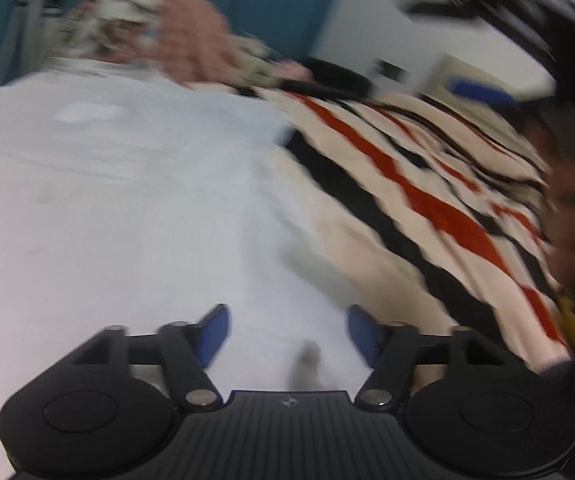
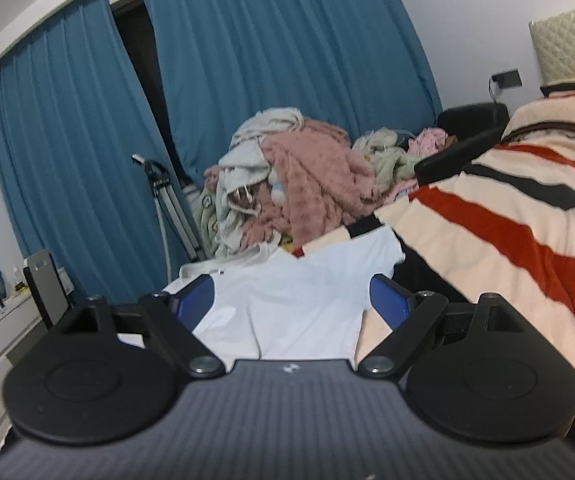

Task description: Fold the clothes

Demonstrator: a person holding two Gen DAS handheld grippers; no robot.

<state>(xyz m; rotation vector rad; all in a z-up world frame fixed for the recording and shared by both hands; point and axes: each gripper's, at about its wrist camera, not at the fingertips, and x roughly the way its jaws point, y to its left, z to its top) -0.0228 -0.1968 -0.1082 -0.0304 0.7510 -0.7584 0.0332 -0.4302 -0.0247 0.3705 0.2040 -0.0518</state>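
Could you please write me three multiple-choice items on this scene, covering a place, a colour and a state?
1. Where does the white shirt lie?
A. On the striped blanket
B. On the tripod
C. On the desk

2. What colour are the curtains?
A. Grey
B. Teal blue
C. Yellow

3. How does the left gripper stand?
A. Shut on the shirt
B. Shut on nothing
C. Open

Answers: 1 A, blanket stripes show around the shirt; 2 B, teal folds fill the background; 3 C, its blue pads stand apart with nothing between them.
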